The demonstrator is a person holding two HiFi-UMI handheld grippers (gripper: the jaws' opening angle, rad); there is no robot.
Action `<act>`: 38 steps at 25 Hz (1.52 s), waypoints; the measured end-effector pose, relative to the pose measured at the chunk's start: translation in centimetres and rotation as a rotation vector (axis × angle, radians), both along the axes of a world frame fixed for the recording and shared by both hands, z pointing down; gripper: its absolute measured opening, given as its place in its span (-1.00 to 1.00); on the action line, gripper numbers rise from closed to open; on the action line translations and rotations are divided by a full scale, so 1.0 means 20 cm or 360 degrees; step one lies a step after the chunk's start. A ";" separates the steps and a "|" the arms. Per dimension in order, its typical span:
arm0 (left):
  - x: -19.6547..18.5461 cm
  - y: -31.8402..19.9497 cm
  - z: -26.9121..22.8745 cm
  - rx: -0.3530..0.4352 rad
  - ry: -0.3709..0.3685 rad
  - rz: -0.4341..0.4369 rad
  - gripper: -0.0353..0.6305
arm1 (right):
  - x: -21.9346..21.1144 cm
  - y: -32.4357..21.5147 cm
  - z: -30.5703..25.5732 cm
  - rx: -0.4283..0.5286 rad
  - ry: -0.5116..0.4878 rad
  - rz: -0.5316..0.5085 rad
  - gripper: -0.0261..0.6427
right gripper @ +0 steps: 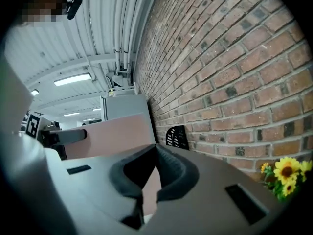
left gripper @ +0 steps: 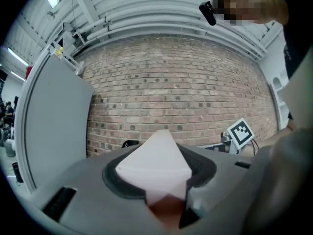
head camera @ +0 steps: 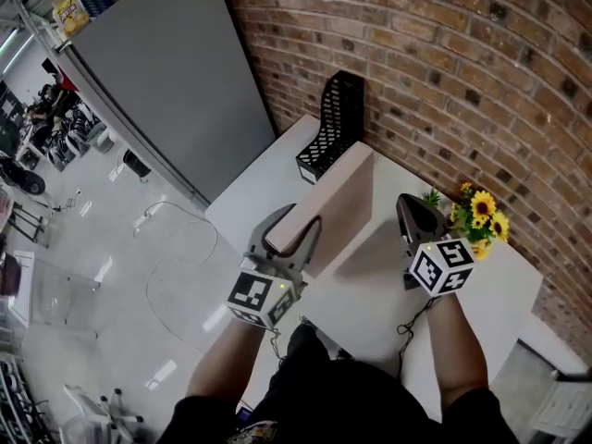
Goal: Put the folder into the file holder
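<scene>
A pink folder [head camera: 338,202] stands on its long edge on the white table [head camera: 264,178], upright and pointing toward the black mesh file holder [head camera: 335,123] by the brick wall. My left gripper [head camera: 294,224] is shut on the folder's near end; in the left gripper view a folder corner [left gripper: 154,163] fills the gap between the pads. My right gripper [head camera: 413,209] hovers to the folder's right, apart from it, shut on nothing. The right gripper view shows its pads meeting [right gripper: 156,151], with the folder [right gripper: 112,133] to the left and the file holder [right gripper: 177,137] beyond.
A bunch of yellow artificial flowers [head camera: 481,215] sits by the wall, just right of my right gripper. The brick wall [head camera: 444,54] runs behind the table. A grey partition panel [head camera: 176,72] stands past the table's far left end. The table's left edge drops to the floor.
</scene>
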State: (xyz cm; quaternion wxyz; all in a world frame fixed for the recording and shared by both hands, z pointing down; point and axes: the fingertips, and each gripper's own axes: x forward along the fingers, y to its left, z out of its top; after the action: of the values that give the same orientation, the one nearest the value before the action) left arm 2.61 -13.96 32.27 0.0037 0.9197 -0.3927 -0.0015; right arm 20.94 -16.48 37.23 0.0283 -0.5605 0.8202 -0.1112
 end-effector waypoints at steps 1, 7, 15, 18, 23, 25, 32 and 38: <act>-0.02 -0.02 -0.03 0.0020 -0.0002 -0.0022 -0.36 | 0.00 0.00 0.00 -0.0001 -0.0006 0.0008 -0.91; -0.12 -0.22 -0.17 0.0094 0.0033 -0.0139 -0.36 | -0.01 -0.05 -0.01 -0.0009 -0.0005 0.0051 -0.91; -0.29 -0.62 -0.33 0.0120 0.0151 -0.0194 -0.37 | -0.04 -0.22 -0.04 -0.0019 0.0003 0.0178 -0.91; -0.33 -0.77 -0.37 0.0132 0.0171 -0.0168 -0.37 | -0.08 -0.31 -0.05 -0.0023 -0.0001 0.0230 -0.91; -0.35 -1.00 -0.44 0.0145 0.0225 -0.0104 -0.37 | -0.13 -0.45 -0.06 -0.0030 -0.0006 0.0312 -0.91; -0.36 -1.09 -0.45 0.0141 0.0245 -0.0096 -0.37 | -0.15 -0.49 -0.06 -0.0030 -0.0002 0.0344 -0.91; -0.32 -1.35 -0.50 0.0179 0.0333 -0.0051 -0.37 | -0.17 -0.63 -0.05 -0.0044 0.0004 0.0441 -0.91; -0.23 -1.48 -0.45 0.0147 0.0343 0.0010 -0.37 | -0.15 -0.68 -0.02 -0.0069 0.0009 0.0518 -0.91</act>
State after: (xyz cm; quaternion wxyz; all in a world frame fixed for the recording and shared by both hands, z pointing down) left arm -2.08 -43.54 23.19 0.0035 0.9146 -0.3867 -0.1184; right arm 17.97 -30.11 36.92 0.0316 -0.6868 0.7159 -0.1211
